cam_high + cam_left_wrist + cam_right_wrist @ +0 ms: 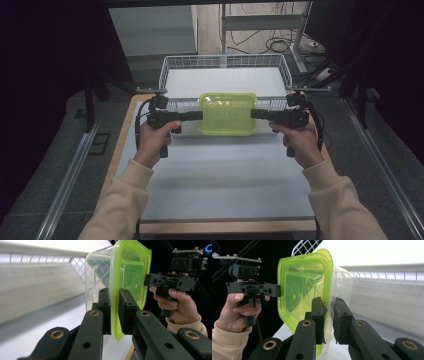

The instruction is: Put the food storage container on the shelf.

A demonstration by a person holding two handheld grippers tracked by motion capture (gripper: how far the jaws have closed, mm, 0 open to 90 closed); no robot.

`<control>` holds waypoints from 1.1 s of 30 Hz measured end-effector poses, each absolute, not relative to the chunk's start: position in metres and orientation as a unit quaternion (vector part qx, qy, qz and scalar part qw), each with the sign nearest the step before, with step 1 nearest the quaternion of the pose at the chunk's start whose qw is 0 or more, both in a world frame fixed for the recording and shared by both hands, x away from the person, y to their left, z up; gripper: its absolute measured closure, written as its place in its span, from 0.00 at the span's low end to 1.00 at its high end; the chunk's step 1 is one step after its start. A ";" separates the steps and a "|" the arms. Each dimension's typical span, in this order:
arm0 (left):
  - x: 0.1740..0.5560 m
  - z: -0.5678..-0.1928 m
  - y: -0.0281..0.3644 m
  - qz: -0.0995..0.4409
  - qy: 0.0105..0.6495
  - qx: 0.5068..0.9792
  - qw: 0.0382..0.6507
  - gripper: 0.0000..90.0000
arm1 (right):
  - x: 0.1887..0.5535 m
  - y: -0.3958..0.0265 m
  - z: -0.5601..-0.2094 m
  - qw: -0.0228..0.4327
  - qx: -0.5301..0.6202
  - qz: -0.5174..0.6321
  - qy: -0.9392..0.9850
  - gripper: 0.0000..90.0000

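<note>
We hold the lidded box [227,113] between our two grippers, above the table [220,175] and just in front of the wire basket [226,64]. Our left gripper [198,115] clamps the green lid's [130,272] rim on the left edge; our right gripper [255,114] pinches the rim on the opposite edge.

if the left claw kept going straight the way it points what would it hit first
The left claw is shut on the rim of the green-lidded box, so the box itself is first in line. Beyond it, the right claw faces back from the opposite rim.
</note>
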State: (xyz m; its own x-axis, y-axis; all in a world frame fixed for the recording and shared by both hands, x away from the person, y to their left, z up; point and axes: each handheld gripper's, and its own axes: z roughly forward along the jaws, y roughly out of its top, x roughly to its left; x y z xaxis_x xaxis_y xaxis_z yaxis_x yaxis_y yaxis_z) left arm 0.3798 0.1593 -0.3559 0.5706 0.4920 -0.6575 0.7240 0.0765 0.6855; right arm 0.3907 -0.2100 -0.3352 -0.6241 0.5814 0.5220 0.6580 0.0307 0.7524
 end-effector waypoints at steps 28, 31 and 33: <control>0.478 -0.329 0.159 -0.095 0.482 0.655 0.574 0.91 | 0.492 -0.204 -0.303 0.039 -0.469 -0.541 -0.697 0.89; 0.485 -0.331 0.160 -0.092 0.489 0.654 0.570 0.91 | 0.500 -0.201 -0.301 0.036 -0.474 -0.534 -0.699 0.89; 0.489 -0.333 0.160 -0.094 0.493 0.652 0.568 0.91 | 0.504 -0.200 -0.301 0.034 -0.478 -0.531 -0.699 0.89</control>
